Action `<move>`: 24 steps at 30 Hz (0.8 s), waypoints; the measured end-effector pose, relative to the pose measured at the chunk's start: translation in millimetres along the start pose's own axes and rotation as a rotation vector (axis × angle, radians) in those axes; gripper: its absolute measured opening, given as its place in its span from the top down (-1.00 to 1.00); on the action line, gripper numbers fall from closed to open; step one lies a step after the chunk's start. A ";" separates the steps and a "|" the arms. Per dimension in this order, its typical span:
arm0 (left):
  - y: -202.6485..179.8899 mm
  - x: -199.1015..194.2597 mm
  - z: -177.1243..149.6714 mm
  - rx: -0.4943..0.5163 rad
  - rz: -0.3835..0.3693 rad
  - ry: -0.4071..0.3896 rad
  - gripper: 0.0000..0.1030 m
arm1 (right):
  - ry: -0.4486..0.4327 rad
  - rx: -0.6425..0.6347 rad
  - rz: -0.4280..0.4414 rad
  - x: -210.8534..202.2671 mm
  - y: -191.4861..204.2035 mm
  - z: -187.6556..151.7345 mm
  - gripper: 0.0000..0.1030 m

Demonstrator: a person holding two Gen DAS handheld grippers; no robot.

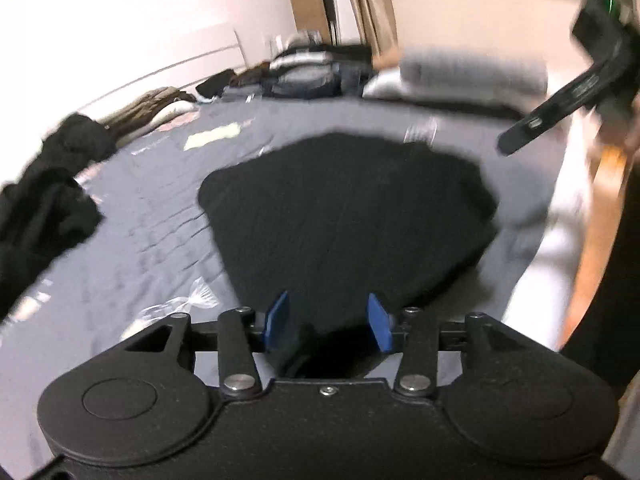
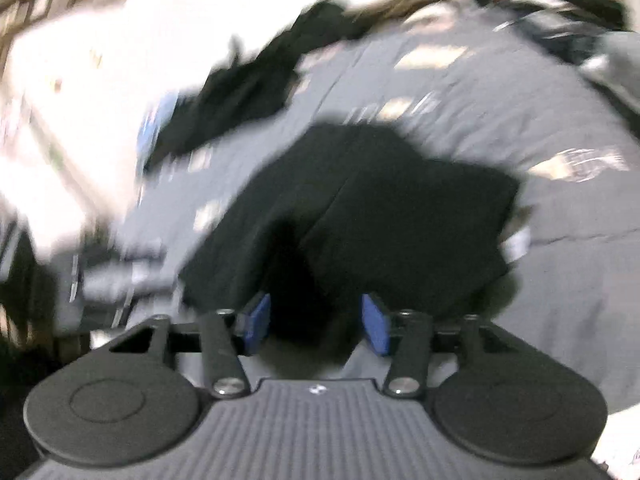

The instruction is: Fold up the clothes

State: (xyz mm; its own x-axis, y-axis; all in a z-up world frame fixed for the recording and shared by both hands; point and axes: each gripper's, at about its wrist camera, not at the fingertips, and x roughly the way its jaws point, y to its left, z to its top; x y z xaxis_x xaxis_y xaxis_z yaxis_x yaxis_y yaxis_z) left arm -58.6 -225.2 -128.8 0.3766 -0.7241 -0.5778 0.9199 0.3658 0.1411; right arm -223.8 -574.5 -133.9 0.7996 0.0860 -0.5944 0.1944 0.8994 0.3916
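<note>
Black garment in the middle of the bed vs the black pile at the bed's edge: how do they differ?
The garment lies spread flat with a neat outline; the pile is crumpled and heaped. The garment sits mid-bed before the open left gripper; the pile sits off at the bed's edge, away from both grippers. Both are black fabric.

The left gripper (image 1: 328, 322), blue pads apart, hangs over a black garment (image 1: 344, 216) on the grey bed (image 1: 160, 216).
</note>
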 end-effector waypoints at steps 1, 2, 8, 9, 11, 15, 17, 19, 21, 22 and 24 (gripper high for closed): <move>0.1 0.6 2.7 -0.027 -0.016 -0.015 0.13 | -0.026 0.027 -0.008 -7.0 -6.7 3.8 -0.21; 0.3 2.3 3.9 -0.049 -0.022 -0.023 0.13 | -0.052 0.054 -0.016 -14.0 -13.3 7.5 -0.22; -2.8 19.5 4.7 -0.058 0.004 0.002 0.13 | -0.070 0.050 -0.166 22.1 -58.8 26.9 -0.22; -2.3 21.5 4.9 -0.061 0.008 0.006 0.13 | -0.053 0.040 -0.169 32.3 -60.7 28.2 -0.22; -2.1 23.3 4.9 -0.066 0.014 0.005 0.13 | -0.018 0.032 -0.160 51.1 -65.2 31.4 -0.22; -1.6 28.3 5.3 -0.077 0.020 0.005 0.13 | 0.049 0.023 -0.121 73.3 -62.0 28.6 -0.22; -1.6 32.1 5.8 -0.080 0.023 0.012 0.13 | 0.087 0.008 -0.107 80.1 -57.2 26.3 -0.21; -3.9 35.4 5.8 -0.069 0.028 0.021 0.13 | 0.108 0.009 -0.087 80.2 -52.2 24.5 0.32; -5.9 38.3 5.5 -0.058 0.027 0.028 0.13 | 0.097 0.005 -0.082 75.0 -48.6 27.0 0.69; -7.0 38.7 5.4 -0.052 0.026 0.029 0.13 | 0.084 0.001 -0.083 72.1 -47.0 29.6 0.74; -8.0 39.5 5.5 -0.046 0.026 0.030 0.13 | 0.026 -0.027 -0.101 59.4 -39.4 35.1 0.77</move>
State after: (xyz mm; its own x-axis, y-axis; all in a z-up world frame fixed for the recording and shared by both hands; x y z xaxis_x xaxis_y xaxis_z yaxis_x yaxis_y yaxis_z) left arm -50.4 -259.9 -148.3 0.3963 -0.6965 -0.5982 0.9037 0.4110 0.1201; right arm -164.0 -619.9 -160.0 0.7616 0.0052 -0.6480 0.2575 0.9153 0.3099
